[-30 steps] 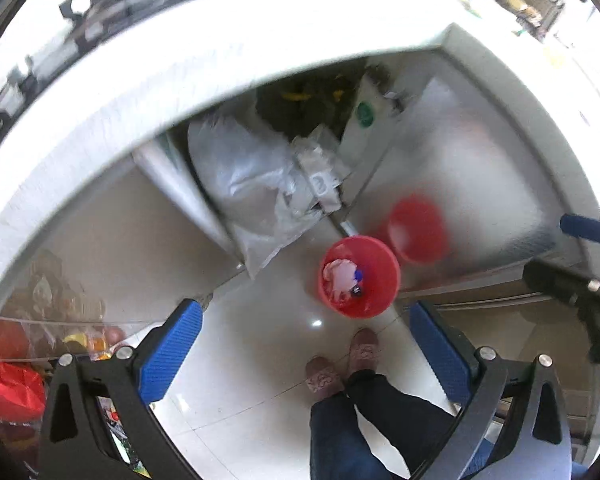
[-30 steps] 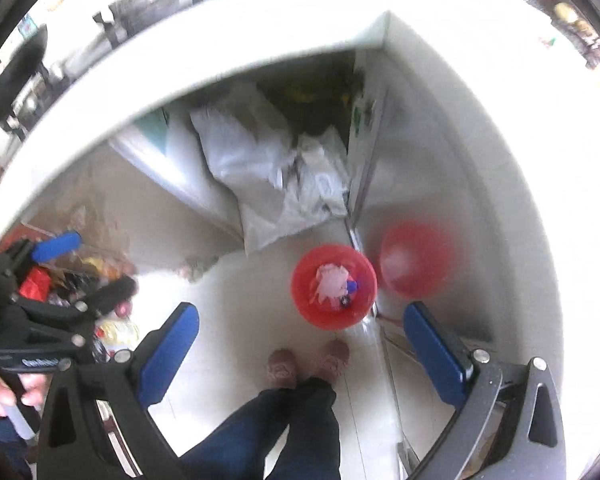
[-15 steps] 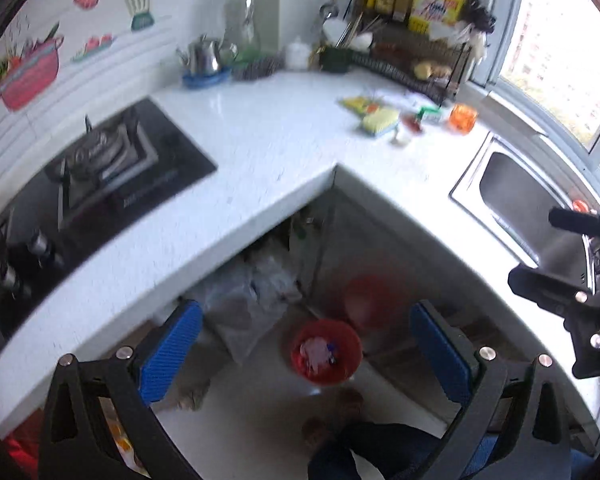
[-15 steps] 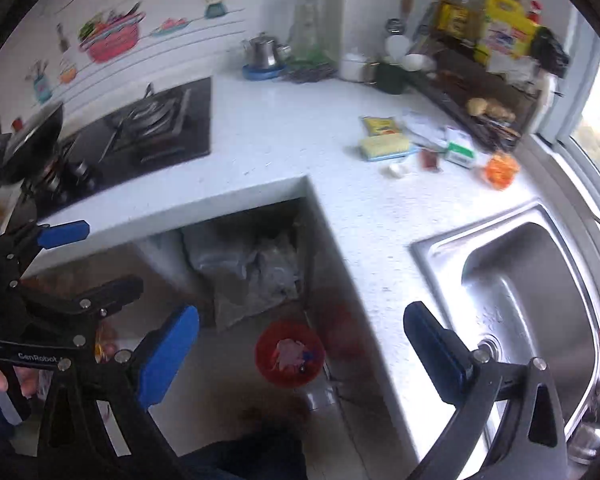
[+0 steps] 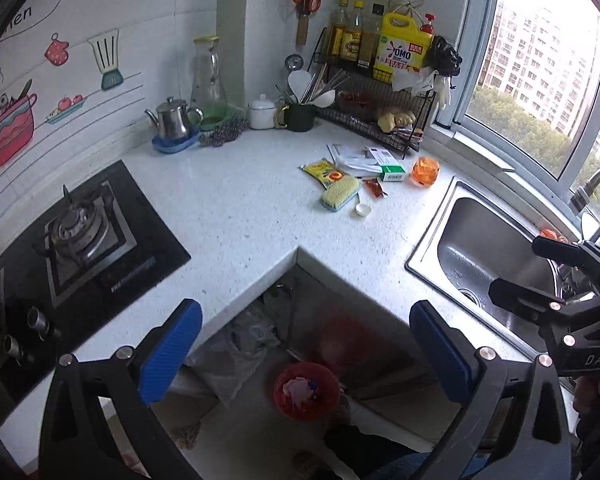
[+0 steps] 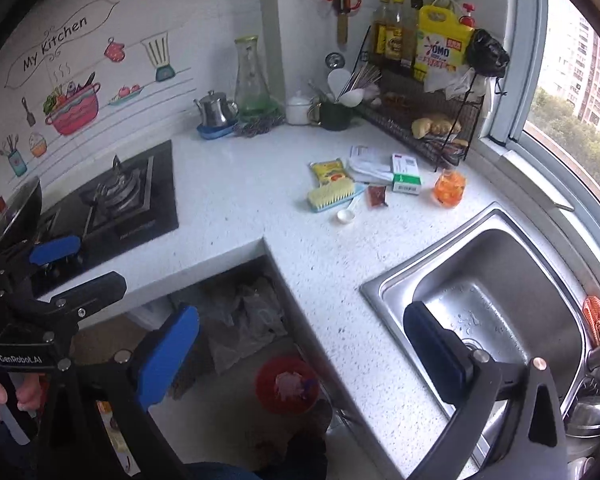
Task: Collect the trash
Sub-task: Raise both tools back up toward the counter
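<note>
A: Both grippers have been lifting away from the floor; the counter (image 5: 240, 216) is filling both views now, and the red bin (image 5: 306, 390) is looking smaller below it.

B: And the tools?

A: The left gripper (image 5: 304, 356) and the right gripper (image 6: 300, 354) are both hanging wide apart, holding nothing.

B: The trash?

A: It is lying beside the brush (image 5: 340, 194): a yellow packet (image 5: 324, 169), a red sachet (image 5: 374, 189), a white cap (image 5: 363, 210), papers (image 5: 352, 158) and a green-and-white box (image 5: 392, 172).
</note>
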The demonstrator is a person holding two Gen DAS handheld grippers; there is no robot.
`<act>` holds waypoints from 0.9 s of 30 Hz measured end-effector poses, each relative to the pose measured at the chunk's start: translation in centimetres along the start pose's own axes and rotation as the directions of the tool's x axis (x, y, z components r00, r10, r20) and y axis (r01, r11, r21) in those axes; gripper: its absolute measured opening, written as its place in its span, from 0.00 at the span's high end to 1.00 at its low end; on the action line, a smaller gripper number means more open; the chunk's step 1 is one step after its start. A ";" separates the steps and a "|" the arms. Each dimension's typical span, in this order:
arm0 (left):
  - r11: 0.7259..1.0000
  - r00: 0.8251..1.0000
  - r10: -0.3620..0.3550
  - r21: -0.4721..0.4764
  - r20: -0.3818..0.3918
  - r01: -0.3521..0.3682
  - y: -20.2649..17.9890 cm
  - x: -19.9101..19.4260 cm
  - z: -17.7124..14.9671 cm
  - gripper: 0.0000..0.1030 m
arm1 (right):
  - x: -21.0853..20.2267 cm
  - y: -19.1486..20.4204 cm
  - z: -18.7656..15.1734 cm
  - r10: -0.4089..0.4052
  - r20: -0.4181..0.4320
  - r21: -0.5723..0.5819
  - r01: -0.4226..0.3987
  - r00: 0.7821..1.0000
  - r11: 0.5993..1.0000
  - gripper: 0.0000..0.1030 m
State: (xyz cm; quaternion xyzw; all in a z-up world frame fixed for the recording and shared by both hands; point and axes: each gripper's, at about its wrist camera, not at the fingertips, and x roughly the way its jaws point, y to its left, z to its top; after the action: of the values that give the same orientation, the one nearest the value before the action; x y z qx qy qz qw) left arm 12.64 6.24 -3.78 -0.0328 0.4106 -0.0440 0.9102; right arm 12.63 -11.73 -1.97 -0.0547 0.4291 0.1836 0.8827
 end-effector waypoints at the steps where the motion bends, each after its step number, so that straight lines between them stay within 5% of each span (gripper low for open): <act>1: 1.000 1.000 -0.004 -0.001 0.000 0.004 0.0 0.1 0.5 0.00 | -0.2 -0.2 0.2 -0.017 0.009 0.007 0.017 1.000 1.000 0.01; 27: 0.997 0.980 -0.056 0.036 -0.193 0.065 -3.9 17.2 12.9 0.00 | 11.3 -9.8 9.6 -0.045 -0.107 0.063 0.052 0.993 0.997 0.01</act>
State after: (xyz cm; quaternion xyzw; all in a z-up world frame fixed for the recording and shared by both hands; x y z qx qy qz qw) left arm 33.49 0.83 -7.69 -0.0219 0.4941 -0.0832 0.8651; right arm 29.70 -15.27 -5.35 -0.0455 0.4796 0.1448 0.8642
